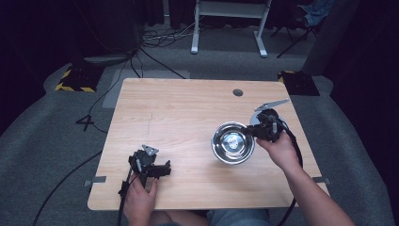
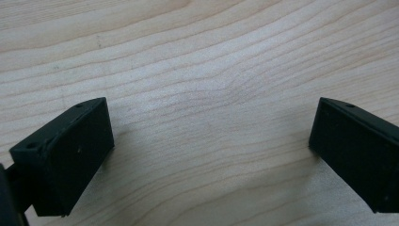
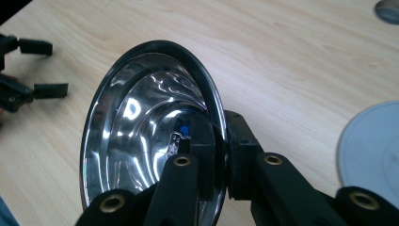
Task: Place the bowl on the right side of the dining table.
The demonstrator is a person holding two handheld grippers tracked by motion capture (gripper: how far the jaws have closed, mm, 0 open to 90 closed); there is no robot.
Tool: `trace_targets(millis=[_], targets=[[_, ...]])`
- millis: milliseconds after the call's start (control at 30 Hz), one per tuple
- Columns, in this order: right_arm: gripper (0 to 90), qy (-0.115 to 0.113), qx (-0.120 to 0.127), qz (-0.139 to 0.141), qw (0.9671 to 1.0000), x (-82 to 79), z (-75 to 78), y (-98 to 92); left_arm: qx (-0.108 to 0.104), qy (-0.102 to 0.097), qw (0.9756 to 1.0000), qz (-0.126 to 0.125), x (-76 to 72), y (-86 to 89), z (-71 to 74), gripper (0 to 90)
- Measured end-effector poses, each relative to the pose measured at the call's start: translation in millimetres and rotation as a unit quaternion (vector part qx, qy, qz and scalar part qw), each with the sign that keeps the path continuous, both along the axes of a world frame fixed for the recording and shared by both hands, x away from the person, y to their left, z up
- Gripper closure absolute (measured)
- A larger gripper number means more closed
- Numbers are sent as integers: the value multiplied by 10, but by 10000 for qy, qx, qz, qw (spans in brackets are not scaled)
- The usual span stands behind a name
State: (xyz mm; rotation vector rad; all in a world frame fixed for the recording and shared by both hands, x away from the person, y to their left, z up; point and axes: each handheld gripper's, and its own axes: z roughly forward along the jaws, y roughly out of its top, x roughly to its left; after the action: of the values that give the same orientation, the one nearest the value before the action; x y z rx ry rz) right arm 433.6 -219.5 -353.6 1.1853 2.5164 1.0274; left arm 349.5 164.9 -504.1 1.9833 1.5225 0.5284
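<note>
Steel bowl (image 3: 141, 127) rim pinched in right claw (image 3: 221, 155); left claw (image 2: 211, 150) wide open, empty.

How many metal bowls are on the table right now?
1. The steel bowl is at the table's right side, its rim clamped by the right gripper and tilted in the right gripper view. Nothing tall enough to hide another.
</note>
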Motion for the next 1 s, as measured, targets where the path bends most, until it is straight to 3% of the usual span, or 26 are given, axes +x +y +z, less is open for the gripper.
trace_targets(millis=[433,1000], targets=[[838,-263,198,-562,9979,256,253,-324,-10,0,10000,-8,2,0,-1,5],[837,-513,335,-1096,9921,541,376,-656,-11,0,10000,-8,4,0,-1,4]])
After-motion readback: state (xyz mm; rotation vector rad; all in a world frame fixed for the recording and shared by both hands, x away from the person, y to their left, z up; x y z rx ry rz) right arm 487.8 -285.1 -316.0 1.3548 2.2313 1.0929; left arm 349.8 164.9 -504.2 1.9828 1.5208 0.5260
